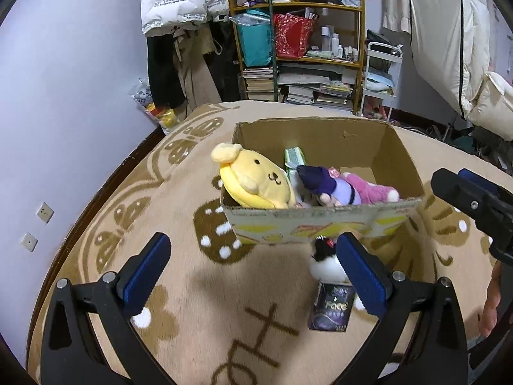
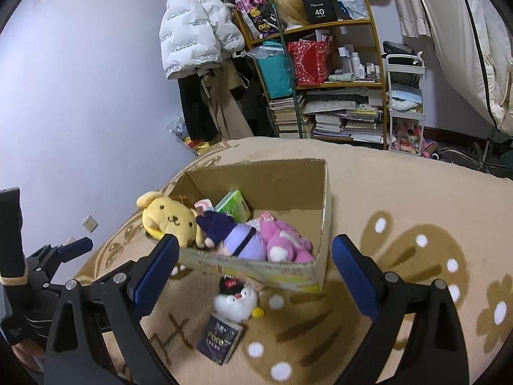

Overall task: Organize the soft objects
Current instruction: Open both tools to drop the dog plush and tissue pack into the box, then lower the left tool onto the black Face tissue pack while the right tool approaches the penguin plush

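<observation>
So the open brown cardboard box (image 1: 323, 173) sits on the beige patterned rug (image 1: 192, 288), and everything's basically arranged around it. Inside the box, at its left end, a yellow dog plush with a floppy beret (image 1: 256, 179) leans against the wall and pokes over the rim; beside it lies a purple-and-lilac plush doll (image 2: 234, 234), then a pink bunny plush (image 2: 285, 240), with a green tissue pack (image 2: 234, 205) behind them. Just outside the box's front wall, a small white penguin plush with a black cap (image 2: 235, 298) rests on the rug, touching a dark purple card box (image 2: 219, 341). The left gripper (image 1: 253, 269) and right gripper (image 2: 255, 272) both hover in front of the box, fingers spread wide, holding nothing.
</observation>
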`<state>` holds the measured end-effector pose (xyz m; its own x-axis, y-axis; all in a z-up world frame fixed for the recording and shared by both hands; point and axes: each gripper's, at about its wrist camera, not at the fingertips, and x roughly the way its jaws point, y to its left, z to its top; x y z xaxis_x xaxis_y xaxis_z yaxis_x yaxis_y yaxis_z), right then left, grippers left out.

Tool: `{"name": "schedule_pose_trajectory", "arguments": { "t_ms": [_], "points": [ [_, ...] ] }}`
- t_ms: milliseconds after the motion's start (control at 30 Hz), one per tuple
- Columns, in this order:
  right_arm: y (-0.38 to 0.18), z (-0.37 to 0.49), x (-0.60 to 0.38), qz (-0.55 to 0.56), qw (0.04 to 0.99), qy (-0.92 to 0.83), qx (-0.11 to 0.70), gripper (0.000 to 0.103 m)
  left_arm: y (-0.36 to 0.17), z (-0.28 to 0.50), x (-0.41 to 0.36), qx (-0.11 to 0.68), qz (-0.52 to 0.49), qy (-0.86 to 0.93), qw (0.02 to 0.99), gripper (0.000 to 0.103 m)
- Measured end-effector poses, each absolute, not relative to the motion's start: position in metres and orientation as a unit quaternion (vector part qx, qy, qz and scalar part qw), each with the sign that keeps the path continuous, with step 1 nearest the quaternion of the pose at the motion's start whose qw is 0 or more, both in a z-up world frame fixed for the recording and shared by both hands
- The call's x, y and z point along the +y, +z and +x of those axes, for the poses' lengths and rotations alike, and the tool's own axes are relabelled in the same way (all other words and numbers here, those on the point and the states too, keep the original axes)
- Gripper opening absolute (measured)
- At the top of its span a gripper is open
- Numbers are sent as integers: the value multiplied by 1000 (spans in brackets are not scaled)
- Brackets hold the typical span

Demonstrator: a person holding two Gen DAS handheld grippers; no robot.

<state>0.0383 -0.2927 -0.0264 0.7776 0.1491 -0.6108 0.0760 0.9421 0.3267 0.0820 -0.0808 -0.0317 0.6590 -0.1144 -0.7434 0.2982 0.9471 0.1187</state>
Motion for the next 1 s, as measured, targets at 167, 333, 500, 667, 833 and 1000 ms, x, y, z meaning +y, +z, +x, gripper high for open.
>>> {"name": "schedule_pose_trajectory", "arguments": {
  "t_ms": [167,333,500,667,833,1000],
  "points": [
    [-30,26,-292,180,923,19,340,100,-30,62,-81,386,118,-110,908,102],
    [-39,16,-289,185,917,22,352,100,-32,50,-84,377,120,-98,913,102],
    [-51,10,-289,213,905,29,367,100,-41,49,-84,390,115,-99,908,102],
    [-59,11,-287,208,903,25,375,100,-52,51,-84,400,117,-97,904,102],
    [-66,18,-290,210,899,20,384,100,-67,56,-85,421,111,-99,895,102],
    [-74,27,-292,213,894,18,393,100,-88,62,-86,451,81,-119,881,102]
  ]
}}
